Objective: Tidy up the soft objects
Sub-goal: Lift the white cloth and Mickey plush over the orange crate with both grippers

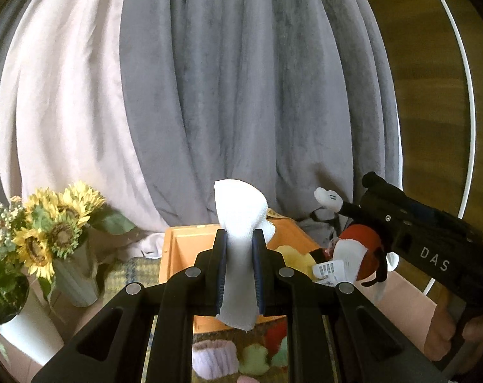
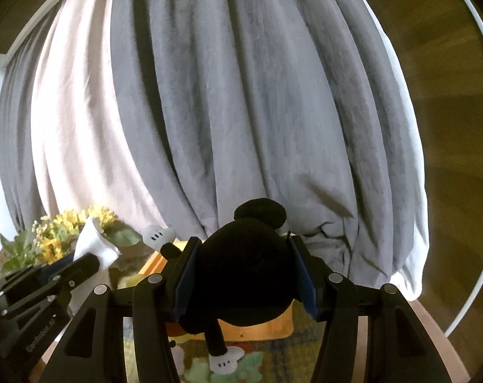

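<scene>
My left gripper (image 1: 239,239) is shut on a white folded cloth (image 1: 240,214), held upright above an orange wooden box (image 1: 177,249). My right gripper (image 2: 244,252) is shut on the black head of a Mickey Mouse plush (image 2: 241,271), whose white-gloved hands hang out. In the left wrist view the plush (image 1: 359,255) hangs over the box's right side with its red shorts and a paper tag showing, and the right gripper's body (image 1: 426,242) is behind it. The left gripper with the white cloth (image 2: 93,245) shows at the left in the right wrist view.
A yellow soft toy (image 1: 292,255) lies in the box. More plush items (image 1: 238,357) lie on a patterned mat below. Sunflowers in a vase (image 1: 59,223) and a white pot (image 1: 24,335) stand at the left. Grey and white curtains (image 1: 241,95) hang behind.
</scene>
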The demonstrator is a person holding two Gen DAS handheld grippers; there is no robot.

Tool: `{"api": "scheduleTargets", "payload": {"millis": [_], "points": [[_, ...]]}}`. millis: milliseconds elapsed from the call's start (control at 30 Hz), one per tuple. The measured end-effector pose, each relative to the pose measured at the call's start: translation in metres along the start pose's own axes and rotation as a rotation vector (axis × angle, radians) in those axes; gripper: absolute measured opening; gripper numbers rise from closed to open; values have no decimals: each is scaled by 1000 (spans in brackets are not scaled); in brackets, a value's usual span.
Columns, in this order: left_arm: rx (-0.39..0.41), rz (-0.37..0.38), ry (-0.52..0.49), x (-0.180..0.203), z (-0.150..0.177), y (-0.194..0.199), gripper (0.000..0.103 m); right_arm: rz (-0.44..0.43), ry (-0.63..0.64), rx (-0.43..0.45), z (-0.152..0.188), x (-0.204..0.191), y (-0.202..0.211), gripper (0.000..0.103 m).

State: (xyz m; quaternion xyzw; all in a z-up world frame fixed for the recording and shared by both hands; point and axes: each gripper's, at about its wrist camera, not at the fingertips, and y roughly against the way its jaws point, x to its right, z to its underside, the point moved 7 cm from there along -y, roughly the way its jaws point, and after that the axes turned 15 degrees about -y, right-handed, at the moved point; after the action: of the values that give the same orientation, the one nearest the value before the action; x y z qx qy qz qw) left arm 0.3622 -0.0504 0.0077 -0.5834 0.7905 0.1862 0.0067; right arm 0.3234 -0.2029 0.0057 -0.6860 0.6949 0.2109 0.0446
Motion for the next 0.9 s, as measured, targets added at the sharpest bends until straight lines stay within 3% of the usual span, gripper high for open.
{"api": "scheduleTargets", "payload": {"millis": [500,900], "points": [[23,-35,-27,-26,-17,-51,16,0,15,4,-16,-12,-61,56],[-28,-51,-32,-51,-8,-105,16,-16,11,-49,-12,-21,-122,56]]}}
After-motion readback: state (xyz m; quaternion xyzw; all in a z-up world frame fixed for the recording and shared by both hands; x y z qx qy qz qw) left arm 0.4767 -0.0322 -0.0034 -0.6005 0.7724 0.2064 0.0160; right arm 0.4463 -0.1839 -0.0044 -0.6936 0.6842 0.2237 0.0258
